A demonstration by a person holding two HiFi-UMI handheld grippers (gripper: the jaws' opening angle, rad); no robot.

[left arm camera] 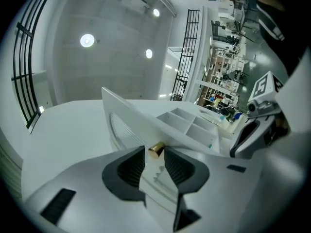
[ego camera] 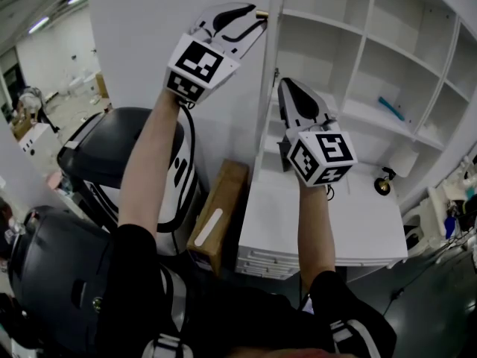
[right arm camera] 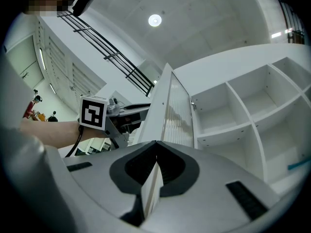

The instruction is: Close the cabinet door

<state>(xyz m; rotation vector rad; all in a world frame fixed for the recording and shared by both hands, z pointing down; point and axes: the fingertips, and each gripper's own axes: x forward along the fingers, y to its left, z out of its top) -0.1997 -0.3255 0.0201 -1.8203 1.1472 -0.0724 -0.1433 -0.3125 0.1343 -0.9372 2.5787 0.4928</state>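
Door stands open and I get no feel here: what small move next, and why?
Probably swing the door toward the shelves with the right gripper: its jaws look clamped on the door's edge, while the left gripper has its jaws apart around the gold knob, pressing nothing.

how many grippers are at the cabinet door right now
2. left gripper up at the gold knob, jaws apart; right gripper lower down, clamped on the cabinet door edge.
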